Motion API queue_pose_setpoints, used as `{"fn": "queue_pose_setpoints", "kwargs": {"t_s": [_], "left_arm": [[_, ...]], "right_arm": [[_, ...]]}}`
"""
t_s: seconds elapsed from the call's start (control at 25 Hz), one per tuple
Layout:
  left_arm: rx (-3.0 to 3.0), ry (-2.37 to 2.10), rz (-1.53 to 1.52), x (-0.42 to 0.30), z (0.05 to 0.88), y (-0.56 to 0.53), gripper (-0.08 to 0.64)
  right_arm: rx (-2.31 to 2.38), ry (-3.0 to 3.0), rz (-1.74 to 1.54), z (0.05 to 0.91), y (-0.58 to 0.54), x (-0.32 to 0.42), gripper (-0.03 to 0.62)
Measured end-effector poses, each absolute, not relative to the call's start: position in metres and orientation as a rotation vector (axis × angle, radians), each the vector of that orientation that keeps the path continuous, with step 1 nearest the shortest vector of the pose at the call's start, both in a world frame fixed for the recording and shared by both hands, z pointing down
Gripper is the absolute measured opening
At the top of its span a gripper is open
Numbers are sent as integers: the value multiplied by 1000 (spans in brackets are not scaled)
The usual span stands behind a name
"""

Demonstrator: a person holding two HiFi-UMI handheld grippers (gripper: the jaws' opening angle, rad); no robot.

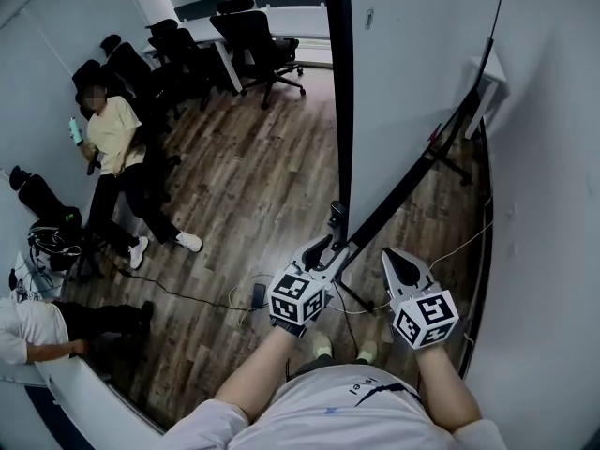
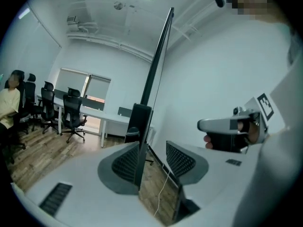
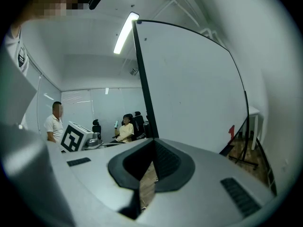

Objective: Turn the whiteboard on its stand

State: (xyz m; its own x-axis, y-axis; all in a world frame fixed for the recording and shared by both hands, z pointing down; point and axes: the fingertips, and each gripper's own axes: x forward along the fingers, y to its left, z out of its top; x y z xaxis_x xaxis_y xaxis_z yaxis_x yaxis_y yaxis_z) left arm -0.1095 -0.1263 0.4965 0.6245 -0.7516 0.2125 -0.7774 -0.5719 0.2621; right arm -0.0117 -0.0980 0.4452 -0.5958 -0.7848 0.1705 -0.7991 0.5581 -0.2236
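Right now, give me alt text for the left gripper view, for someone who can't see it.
The left gripper has its jaws apart around the dark edge of the whiteboard. The right gripper hovers at right; office chairs stand far left.

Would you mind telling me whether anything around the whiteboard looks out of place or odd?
Only loose cables stand out: a black cable snakes across the wooden floor, and a white cable trails along the floor beside the whiteboard. Either might snag as the board turns. The board itself looks intact.
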Motion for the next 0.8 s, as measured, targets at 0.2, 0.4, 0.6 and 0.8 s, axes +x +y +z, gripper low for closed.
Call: {"fn": "queue_pose_setpoints", "kwargs": {"t_s": [0.2,0.4,0.6,0.8], "left_arm": [[2532,-1199,52,-93,468,-108,125],[2534,-1214,-9,-88,437,-95,43],[2565,-1188,-27,-71,418,-90,12],[2592,-1179,3,-59,411,-90,12]], "right_arm": [[1395,-2731,422,445,-100,-8,12],[1378,-2740,419,439,-96,-12,12],[1384,-2758,384,427,-94,-11,12],[1387,-2767,389,423,-98,-11,12]]}}
